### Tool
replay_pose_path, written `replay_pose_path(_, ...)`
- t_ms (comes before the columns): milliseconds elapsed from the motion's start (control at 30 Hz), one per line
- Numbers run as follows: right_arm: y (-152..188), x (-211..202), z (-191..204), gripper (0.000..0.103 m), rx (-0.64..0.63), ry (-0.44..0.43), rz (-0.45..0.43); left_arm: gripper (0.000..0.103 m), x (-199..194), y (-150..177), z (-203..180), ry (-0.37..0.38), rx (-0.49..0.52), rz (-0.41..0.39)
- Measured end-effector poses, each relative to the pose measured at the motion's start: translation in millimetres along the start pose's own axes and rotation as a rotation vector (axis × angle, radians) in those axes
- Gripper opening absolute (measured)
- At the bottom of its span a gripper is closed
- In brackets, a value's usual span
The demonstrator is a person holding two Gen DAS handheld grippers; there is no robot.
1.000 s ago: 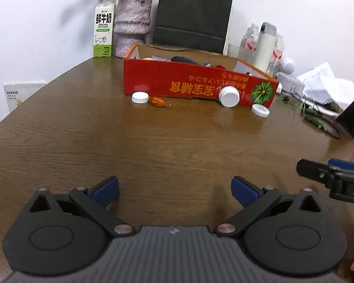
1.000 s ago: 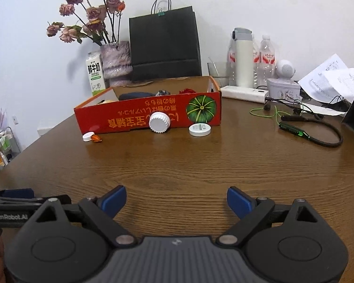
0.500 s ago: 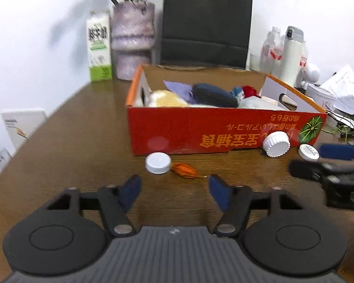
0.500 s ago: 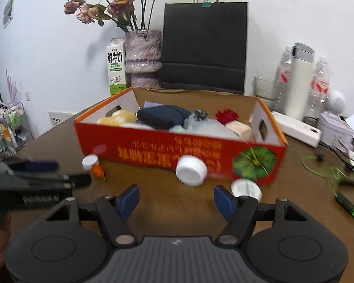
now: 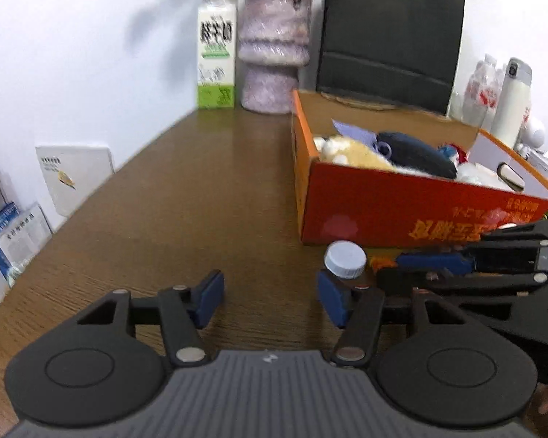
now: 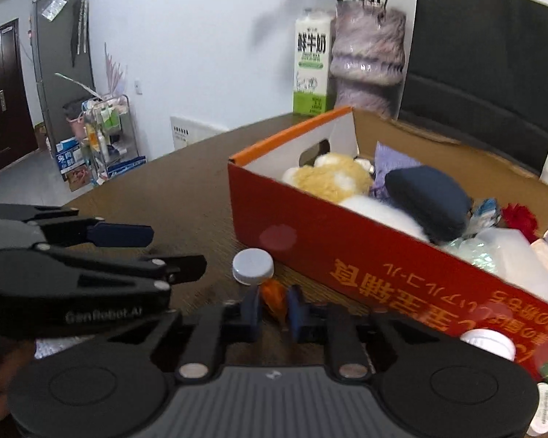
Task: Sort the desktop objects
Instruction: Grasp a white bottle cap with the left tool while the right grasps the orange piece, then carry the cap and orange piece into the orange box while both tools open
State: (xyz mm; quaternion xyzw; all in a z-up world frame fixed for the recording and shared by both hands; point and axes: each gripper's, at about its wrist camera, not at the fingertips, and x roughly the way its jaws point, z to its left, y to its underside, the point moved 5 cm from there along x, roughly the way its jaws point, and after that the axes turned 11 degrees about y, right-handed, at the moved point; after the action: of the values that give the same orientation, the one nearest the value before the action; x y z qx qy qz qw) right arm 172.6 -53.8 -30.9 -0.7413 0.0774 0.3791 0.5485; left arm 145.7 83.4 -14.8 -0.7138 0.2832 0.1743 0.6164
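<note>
A small orange object (image 6: 274, 297) lies on the wooden table in front of the red cardboard box (image 6: 347, 255), and my right gripper (image 6: 274, 309) is shut on it. A white bottle cap (image 6: 252, 266) sits just beyond it. In the left wrist view the same cap (image 5: 346, 259) lies just past the right fingertip of my left gripper (image 5: 270, 301). The left jaws are closing, with only bare table between them. The right gripper (image 5: 434, 262) reaches in from the right there. The box (image 5: 383, 215) holds a yellow plush toy (image 5: 358, 153), a dark blue case (image 5: 416, 153) and other items.
Two more white caps (image 6: 487, 343) (image 6: 544, 412) lie along the box front. A milk carton (image 5: 216, 51), a vase (image 5: 274, 51) and a black paper bag (image 5: 391, 36) stand behind the box, with bottles (image 5: 511, 98) at the far right. The table edge curves away on the left.
Both grippers have come forward to the front of the red box. The right one swung left and closed on the orange object. The left jaws narrowed.
</note>
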Motion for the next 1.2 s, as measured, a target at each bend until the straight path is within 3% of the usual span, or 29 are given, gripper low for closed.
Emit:
replay_pose_path(200,19,-29,-25,0.013,0.073,0.056,-0.031,0.058,17,-9,-27,0.124,0.030,0.028)
replay_pose_path(233,24,-39,-32,0.013,0.104,0.056,-0.036,0.054,22,-10,-33,0.118,0.057,0.031)
replay_pose_path(300,33,-56,-42,0.013,0.142,0.067,-0.043,0.028,30,-14,-45,0.076,0.096,0.045)
replay_pose_path(367,42,-72,-49,0.013,0.168,0.089,-0.057,0.027,32,-14,-51,0.095,0.090,0.048)
replay_pose_path(467,55,-99,-54,0.013,0.196,0.113,-0.083,0.027,21,-8,-56,0.067,0.085,0.043)
replay_pose_path(900,106,-193,-44,0.013,0.291,0.233,-0.195,0.027,-122,58,-127,0.155,0.163,-0.164)
replay_pose_path(1200,129,-251,-33,0.013,0.319,0.297,-0.309,0.027,-153,81,-154,0.156,0.175,-0.193)
